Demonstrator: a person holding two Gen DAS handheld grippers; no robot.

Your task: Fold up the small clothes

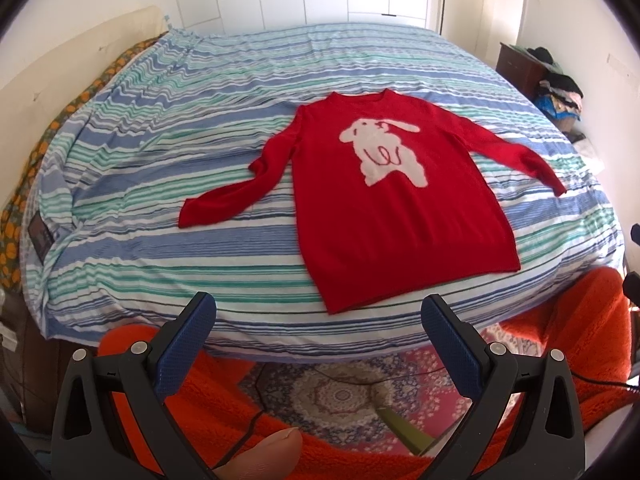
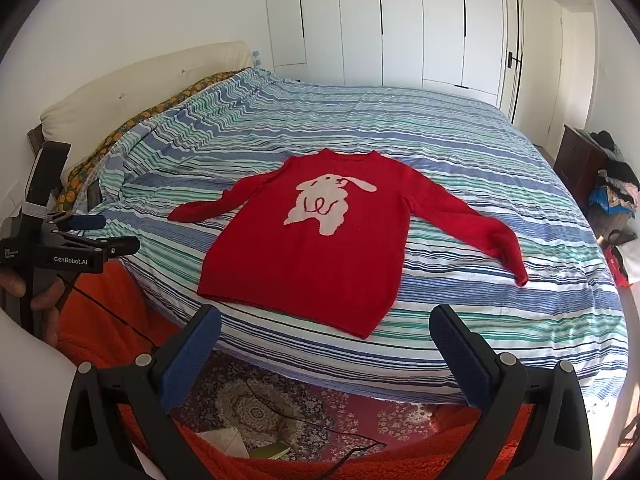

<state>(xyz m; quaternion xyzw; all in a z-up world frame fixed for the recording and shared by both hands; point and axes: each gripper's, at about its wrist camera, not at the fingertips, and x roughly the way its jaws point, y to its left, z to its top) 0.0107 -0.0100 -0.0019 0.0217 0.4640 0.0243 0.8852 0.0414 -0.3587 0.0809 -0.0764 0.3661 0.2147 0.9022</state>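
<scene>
A small red sweater (image 1: pixel 392 208) with a white rabbit on the chest lies flat, face up, on the striped bed cover (image 1: pixel 160 152), sleeves spread to both sides and hem toward me. It also shows in the right wrist view (image 2: pixel 312 256). My left gripper (image 1: pixel 318 312) is open and empty, held off the bed's near edge, just short of the hem. My right gripper (image 2: pixel 324 324) is open and empty, also short of the hem. The left gripper's body (image 2: pixel 76 256) shows at the left of the right wrist view.
The bed's near edge drops to a patterned rug (image 1: pixel 340 392) and an orange fleece (image 1: pixel 208 400). A cable (image 2: pixel 304 424) runs over the rug. A dark nightstand piled with clothes (image 2: pixel 600 192) stands at the right. A headboard (image 2: pixel 132 92) is at the left, white wardrobes (image 2: pixel 400 20) behind.
</scene>
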